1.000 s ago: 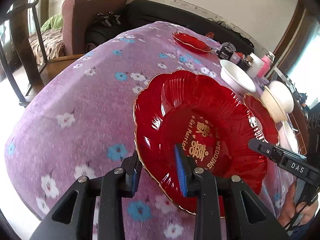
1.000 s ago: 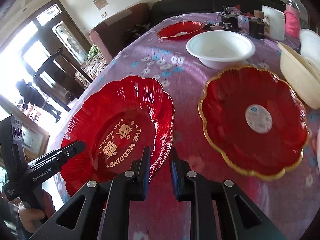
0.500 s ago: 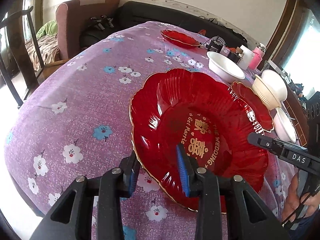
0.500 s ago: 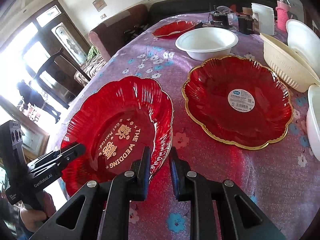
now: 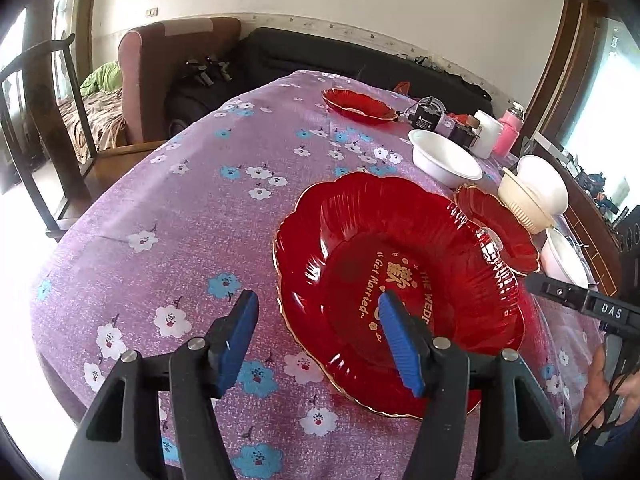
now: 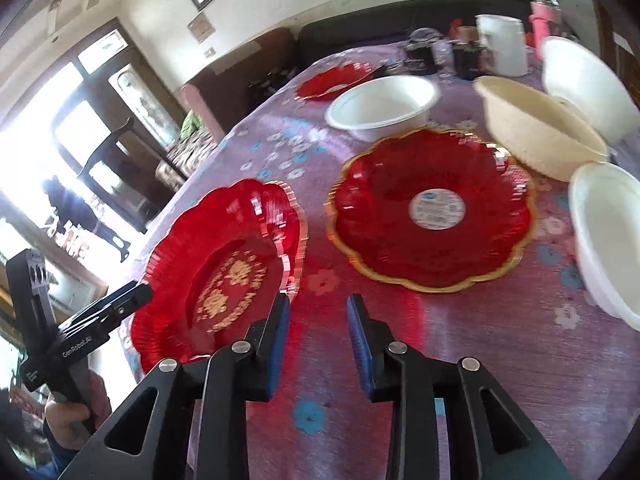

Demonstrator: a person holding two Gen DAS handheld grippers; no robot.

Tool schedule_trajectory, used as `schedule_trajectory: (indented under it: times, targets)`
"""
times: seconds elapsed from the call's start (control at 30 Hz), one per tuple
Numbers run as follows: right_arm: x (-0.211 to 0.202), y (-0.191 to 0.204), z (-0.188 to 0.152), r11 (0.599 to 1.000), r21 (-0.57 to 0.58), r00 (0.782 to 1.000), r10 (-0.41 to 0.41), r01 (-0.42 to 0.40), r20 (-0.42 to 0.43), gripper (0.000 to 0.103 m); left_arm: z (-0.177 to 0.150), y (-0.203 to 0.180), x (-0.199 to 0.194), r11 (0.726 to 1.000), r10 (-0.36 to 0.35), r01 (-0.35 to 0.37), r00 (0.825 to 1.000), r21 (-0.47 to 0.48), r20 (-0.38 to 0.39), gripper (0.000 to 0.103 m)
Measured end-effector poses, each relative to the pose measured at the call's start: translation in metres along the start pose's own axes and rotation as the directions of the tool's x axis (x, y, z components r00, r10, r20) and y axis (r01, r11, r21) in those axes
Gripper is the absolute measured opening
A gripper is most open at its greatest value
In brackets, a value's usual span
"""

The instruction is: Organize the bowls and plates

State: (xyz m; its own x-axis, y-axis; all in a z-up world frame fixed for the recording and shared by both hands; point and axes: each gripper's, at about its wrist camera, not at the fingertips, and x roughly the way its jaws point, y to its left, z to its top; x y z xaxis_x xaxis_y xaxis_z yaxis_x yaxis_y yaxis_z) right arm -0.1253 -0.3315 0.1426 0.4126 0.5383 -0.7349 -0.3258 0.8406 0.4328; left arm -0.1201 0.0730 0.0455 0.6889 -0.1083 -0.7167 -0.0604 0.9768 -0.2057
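Observation:
A red plate with gold lettering (image 5: 400,276) (image 6: 224,272) lies on the purple flowered tablecloth (image 5: 192,216). My left gripper (image 5: 318,320) straddles the plate's near-left rim. Its jaws are opening, and the blue pads (image 5: 400,344) stand clear of the rim. My right gripper (image 6: 319,320) is at the plate's right edge. Its jaws are opening too, with only cloth in the gap and the rim just left of its left finger. Each view also shows the other gripper's black tool at the plate's far side. A second red plate with a round sticker (image 6: 432,208) (image 5: 500,236) lies just right of the first.
A white bowl (image 6: 380,108) (image 5: 444,158) sits behind the plates. To its right a cream bowl (image 6: 536,128) leans against another white bowl (image 6: 584,76), and a third white bowl (image 6: 608,236) stands at the right edge. Far back are a small red plate (image 5: 356,104), cups and jars. Chairs stand at the left.
Both grippers were shut on the lettered plate's rim; both have spread and let go. The right gripper has drawn back to the right, bringing more bowls into view.

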Motion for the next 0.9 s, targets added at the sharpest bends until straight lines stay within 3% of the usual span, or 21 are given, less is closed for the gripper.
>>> schedule_trajectory:
  times: [0.47,0.9]
  targets:
    - [-0.035,-0.059,0.000,0.989,0.139,0.996,-0.066,0.057,0.062,0.032,0.002,-0.016,-0.004,0.999,0.020,-0.020,1.000,0.043,0.011,0.065]
    - [-0.037,-0.086,0.016,0.974,0.187,0.990,-0.138,0.128,0.039,0.032,0.020,-0.038,-0.016,0.993,0.042,-0.045,0.999,0.106,0.034,0.068]
